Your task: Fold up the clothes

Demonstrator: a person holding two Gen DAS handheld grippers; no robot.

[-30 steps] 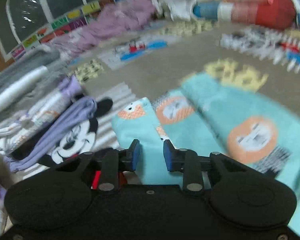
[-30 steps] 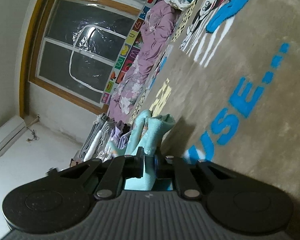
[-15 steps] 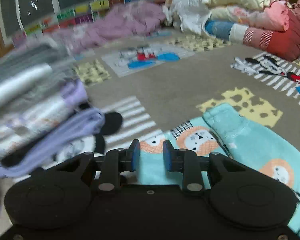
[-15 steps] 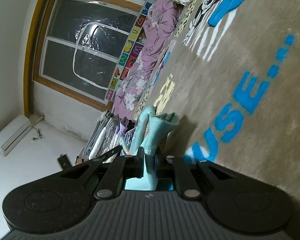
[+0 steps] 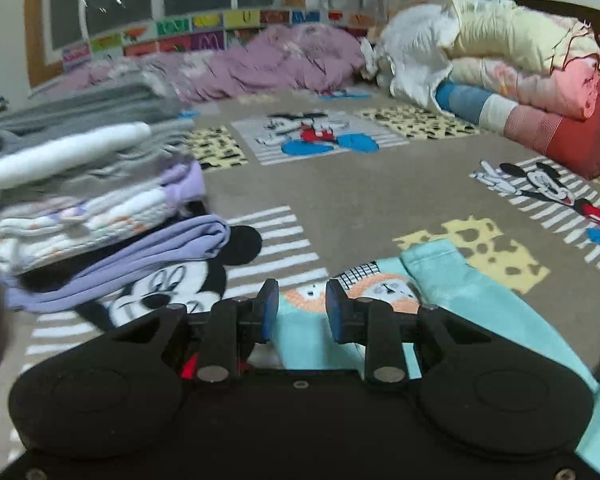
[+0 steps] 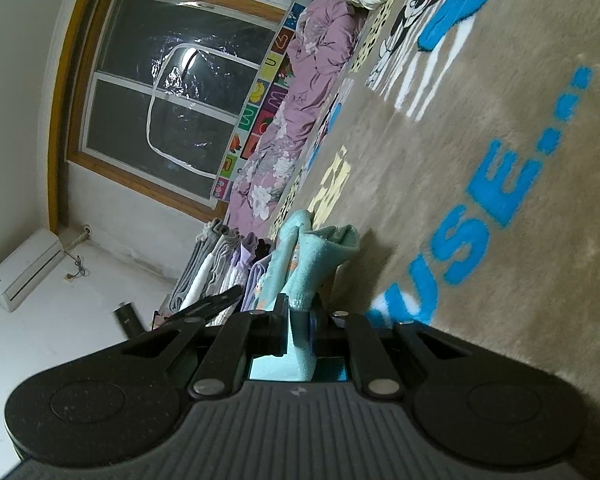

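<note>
My right claw (image 6: 298, 326) is clamped on a bunched edge of the teal garment (image 6: 320, 248); the cloth rises out of the jaws in a thick fold and hangs just off the rug (image 6: 480, 160); this hand has kept still, same grip, same tilt as a second ago. My left claw (image 5: 298, 312) stands a little apart with nothing between the pads; teal cloth with orange lion prints lies just beyond it, flat on the rug, running off to the near right.

What has changed is on the left: that view has lifted and levelled out; a second ago it looked steeply down at the garment, and now more of the room shows, with the folded pile (image 5: 100, 216) sharp enough to read at the left, the purple quilt (image 5: 268, 64) far along the window wall, and the rolled bedding (image 5: 520, 80) at the far right.

My read: the left hand has let its part of the fold lie and is backing away; one half of the garment is down, the right end is still up in my grip. Next I would judge it needs laying over or carrying toward the pile; the risk is the bunched end dragging the flat half askew.
</note>
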